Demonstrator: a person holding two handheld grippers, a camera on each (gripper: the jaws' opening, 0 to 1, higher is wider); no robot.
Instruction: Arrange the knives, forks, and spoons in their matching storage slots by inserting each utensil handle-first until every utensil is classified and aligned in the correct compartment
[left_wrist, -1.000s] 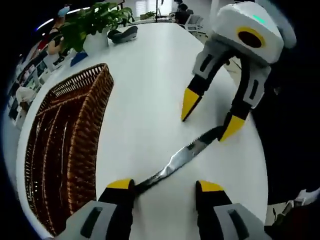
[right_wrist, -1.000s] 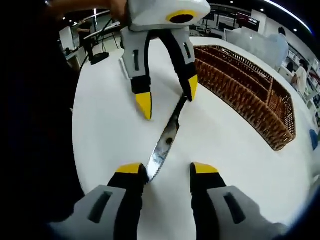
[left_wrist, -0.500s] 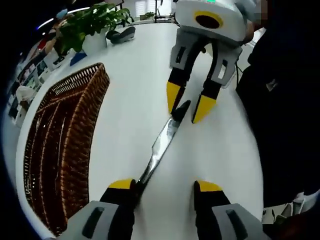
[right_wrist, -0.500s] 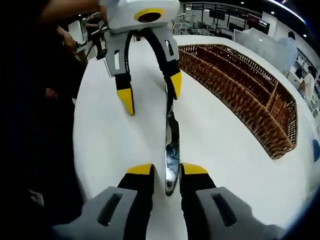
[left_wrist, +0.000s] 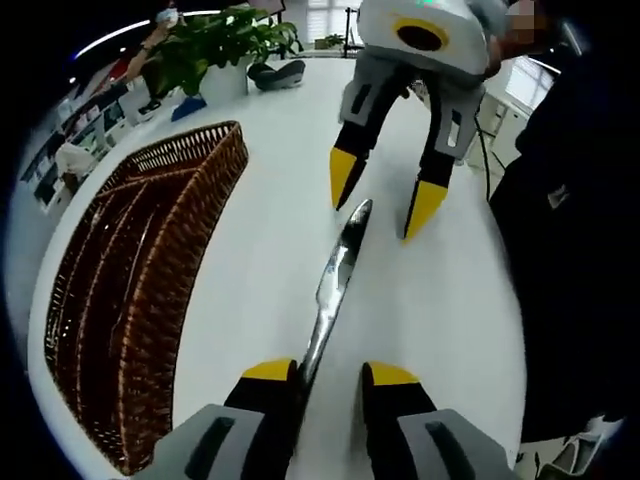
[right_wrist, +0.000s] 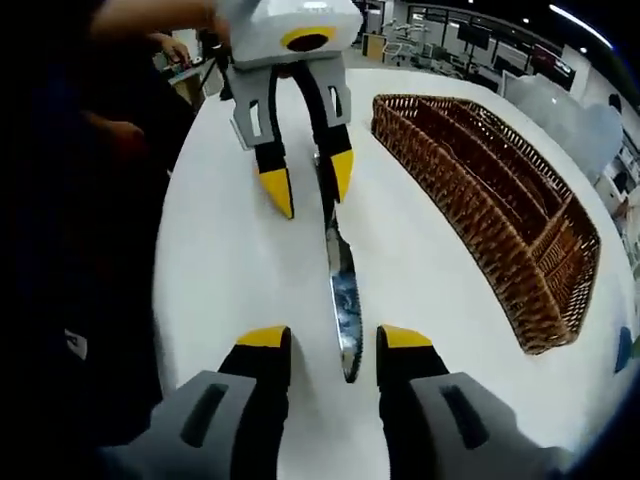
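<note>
- Office space lies behind everything, blurred, with desks and ceiling lights at the far edges of both views.
- White and rounded at its edge, the table (left_wrist: 260, 240) carries everything; in the right gripper view its surface (right_wrist: 230, 270) runs off to a dark area on the left.
- Next in size is the wicker tray (left_wrist: 130, 310), a long brown basket split into narrow lengthwise slots. It sits well apart from the knife, left of it in the left gripper view and to the right (right_wrist: 500, 220) in the right gripper view.
- A person's dark sleeve and torso (left_wrist: 580, 250) fill the right side of the left gripper view.
- A potted plant (left_wrist: 222, 45) stands at the table's far end in the left gripper view, past the tray.
- The right gripper (left_wrist: 385, 200) faces the left camera with its jaws apart, one yellow tip on each side of the blade's rounded end; whether either tip touches it I cannot tell.
- The left gripper (right_wrist: 310, 182) is seen head-on from the right camera, its jaws drawn close around the knife's handle end, which seems clamped between them.
- The knife (left_wrist: 335, 285) lies low over the table with its long axis running straight from one gripper to the other, handle toward the left gripper, tip toward the right. Its serrated edge (right_wrist: 343, 290) shows plainly in the right gripper view.
</note>
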